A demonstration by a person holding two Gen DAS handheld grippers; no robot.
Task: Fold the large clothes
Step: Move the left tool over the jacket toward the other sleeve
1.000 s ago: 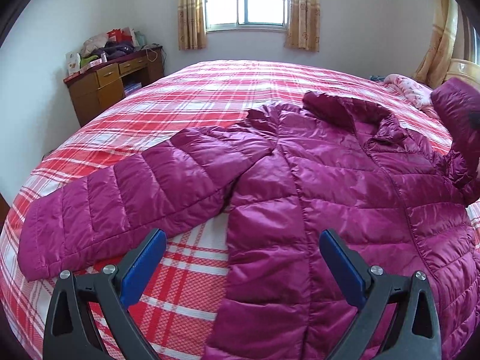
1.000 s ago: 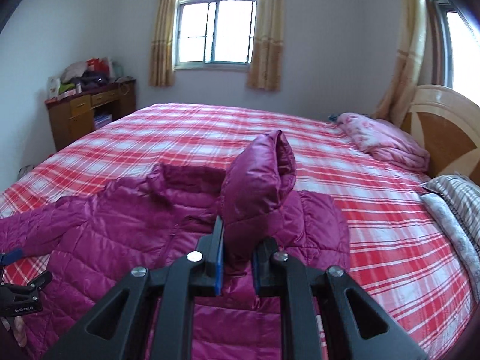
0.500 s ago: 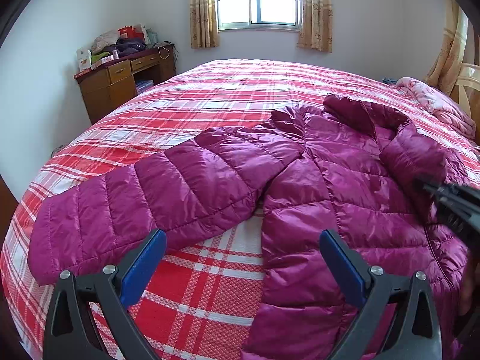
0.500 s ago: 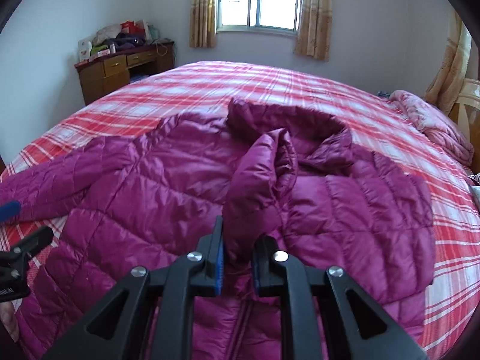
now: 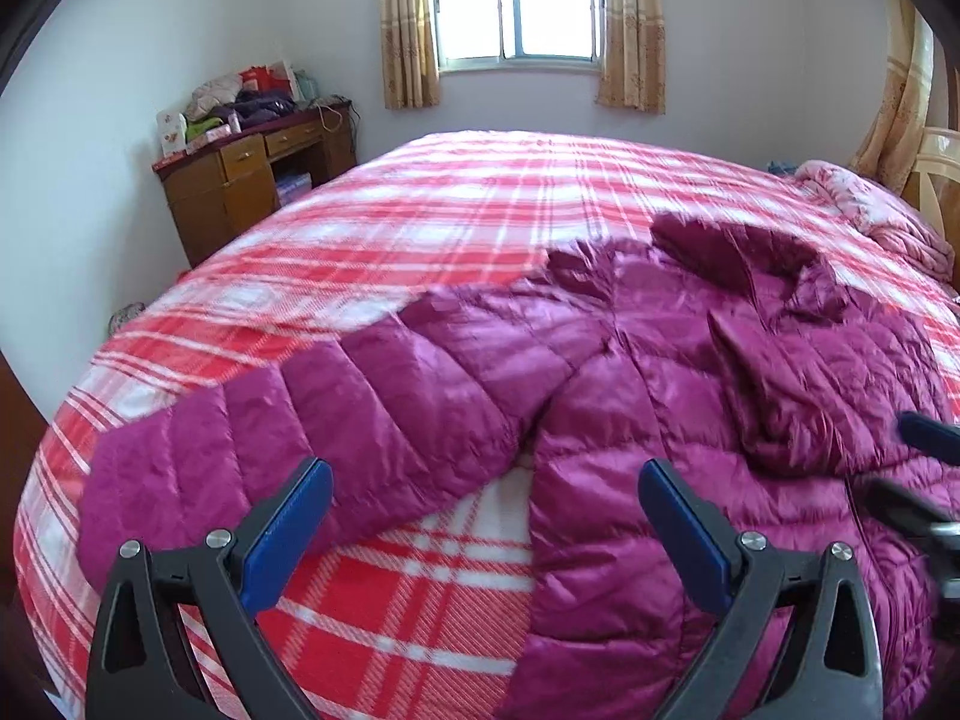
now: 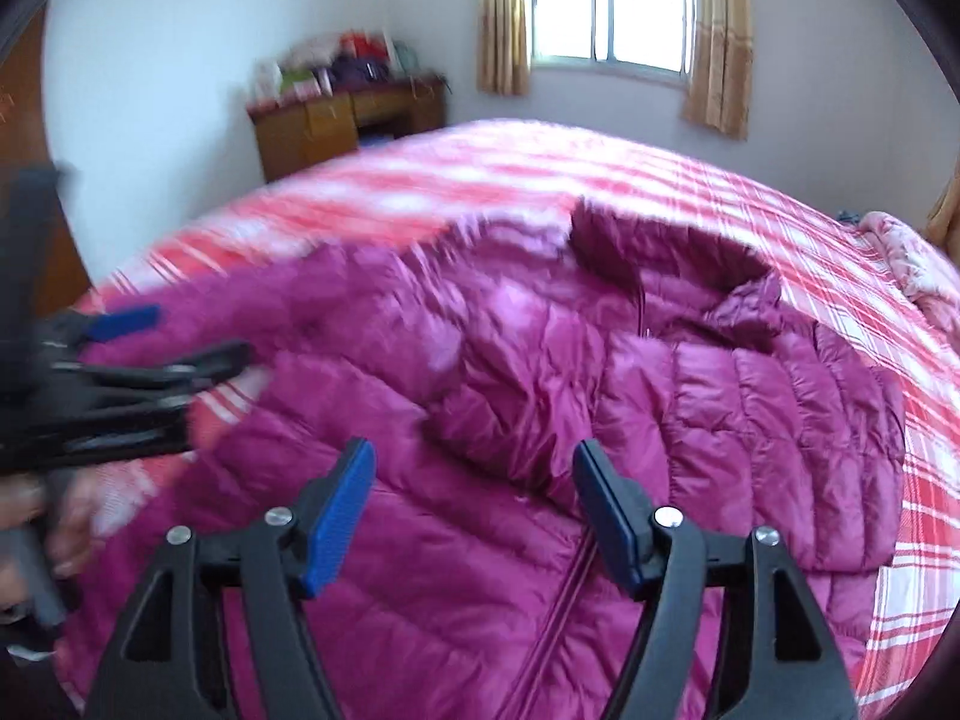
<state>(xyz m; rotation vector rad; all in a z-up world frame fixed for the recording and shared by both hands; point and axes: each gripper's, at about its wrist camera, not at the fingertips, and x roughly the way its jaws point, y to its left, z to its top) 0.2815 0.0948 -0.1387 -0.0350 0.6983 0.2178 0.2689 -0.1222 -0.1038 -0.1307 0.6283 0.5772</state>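
A magenta quilted puffer jacket [image 5: 660, 408] lies front-up on the red plaid bed [image 5: 420, 228]. Its left sleeve [image 5: 288, 438] stretches out flat toward the bed's left edge. Its right sleeve [image 6: 720, 384] lies folded across the chest, cuff near the zipper. My left gripper [image 5: 483, 522] is open and empty, just above the gap between the outstretched sleeve and the body. My right gripper [image 6: 474, 504] is open and empty above the folded sleeve's cuff [image 6: 498, 438]. The left gripper also shows at the left of the right wrist view [image 6: 138, 354].
A wooden desk [image 5: 252, 180] piled with bags and clothes stands against the far left wall. A curtained window [image 5: 522, 6] is at the back. A pink floral quilt [image 5: 882, 222] and the headboard are at the far right.
My right gripper carried the right sleeve across the jacket's chest, laid it down and opened, letting go. The left gripper stayed open and shifted slightly.
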